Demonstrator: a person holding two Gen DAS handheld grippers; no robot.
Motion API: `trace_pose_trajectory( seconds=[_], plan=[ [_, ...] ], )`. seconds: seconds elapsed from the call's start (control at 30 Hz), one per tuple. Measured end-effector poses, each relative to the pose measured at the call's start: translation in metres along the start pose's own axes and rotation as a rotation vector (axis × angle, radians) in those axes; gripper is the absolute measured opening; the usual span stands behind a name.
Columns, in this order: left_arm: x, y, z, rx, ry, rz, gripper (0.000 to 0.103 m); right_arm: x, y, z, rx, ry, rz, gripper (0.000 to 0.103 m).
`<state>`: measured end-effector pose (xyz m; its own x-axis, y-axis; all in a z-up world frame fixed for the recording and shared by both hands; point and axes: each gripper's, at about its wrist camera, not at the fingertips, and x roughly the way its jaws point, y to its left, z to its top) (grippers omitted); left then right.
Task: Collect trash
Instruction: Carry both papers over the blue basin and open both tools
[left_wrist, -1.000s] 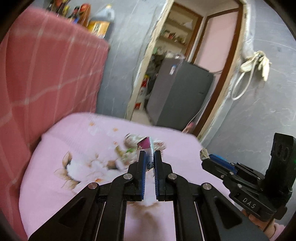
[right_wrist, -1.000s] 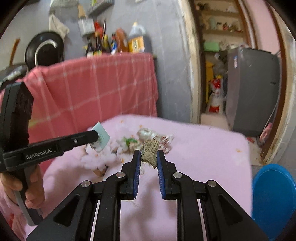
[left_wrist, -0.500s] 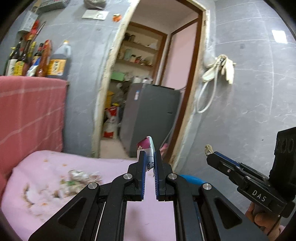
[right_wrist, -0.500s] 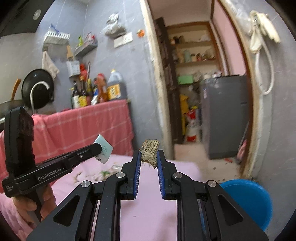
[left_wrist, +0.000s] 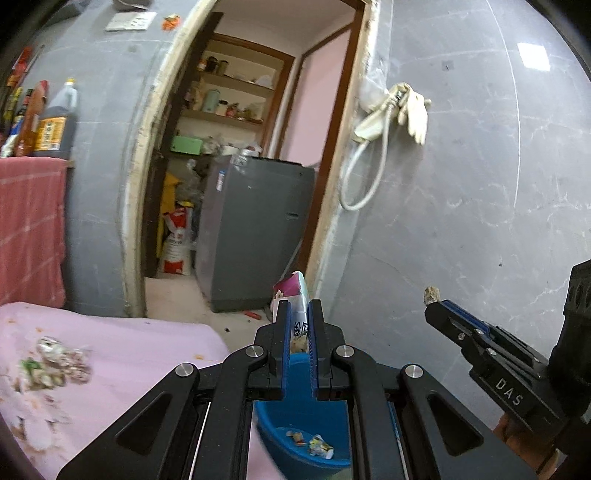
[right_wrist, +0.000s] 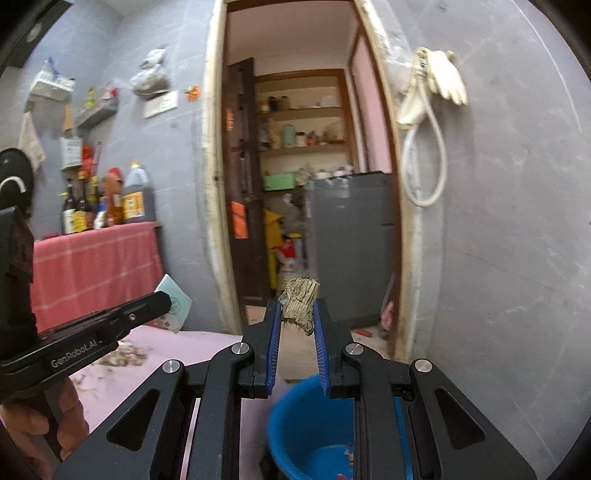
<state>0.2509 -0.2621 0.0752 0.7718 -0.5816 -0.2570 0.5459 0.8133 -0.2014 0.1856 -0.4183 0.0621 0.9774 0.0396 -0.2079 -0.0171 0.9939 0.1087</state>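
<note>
Now, through the left wrist view, your left tongs (left_wrist: 298, 314) are pinched nearly shut on a flat pink-and-white wrapper (left_wrist: 293, 295), which stands up past the tips so it can fall clear once you let go. Below and just beyond those tongs sits the blue basin (left_wrist: 295, 435), already holding a few scraps, so you seem to be carrying the piece over its mouth. To the left of the tongs, more litter (left_wrist: 55, 363) lies on the pink-covered bench (left_wrist: 147, 343). Off to the right, your right tongs (left_wrist: 434, 301) carry a brown scrap at the tip.

Through the right wrist view, your right tongs (right_wrist: 297, 314) are closed on that dry, fibrous brown scrap (right_wrist: 299, 304), gripped near the tips. The basin (right_wrist: 295, 435) lies below them, slightly forward. To the left, the left tongs (right_wrist: 162, 299) hold the wrapper (right_wrist: 176, 304) level, apart from the bench.
</note>
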Motion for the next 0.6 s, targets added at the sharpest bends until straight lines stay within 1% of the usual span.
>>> trace_pose_trajectory(
  seconds=[0.1, 0.23, 0.43, 0.6],
  plan=[
    [0.019, -0.012, -0.004, 0.005, 0.030, -0.014, 0.006, 0.002, -0.016, -0.009, 0.013, 0.020, -0.025, 0.016],
    [0.040, -0.020, -0.012, 0.001, 0.082, -0.025, 0.007, 0.007, -0.031, -0.019, 0.027, 0.054, -0.040, 0.016],
    [0.073, -0.021, -0.025, -0.021, 0.181, -0.026, 0.008, 0.024, -0.050, -0.035, 0.068, 0.120, -0.050, 0.016],
    [0.097, -0.013, -0.036, -0.057, 0.257, -0.027, 0.009, 0.040, -0.064, -0.047, 0.115, 0.180, -0.052, 0.017]
  ],
)
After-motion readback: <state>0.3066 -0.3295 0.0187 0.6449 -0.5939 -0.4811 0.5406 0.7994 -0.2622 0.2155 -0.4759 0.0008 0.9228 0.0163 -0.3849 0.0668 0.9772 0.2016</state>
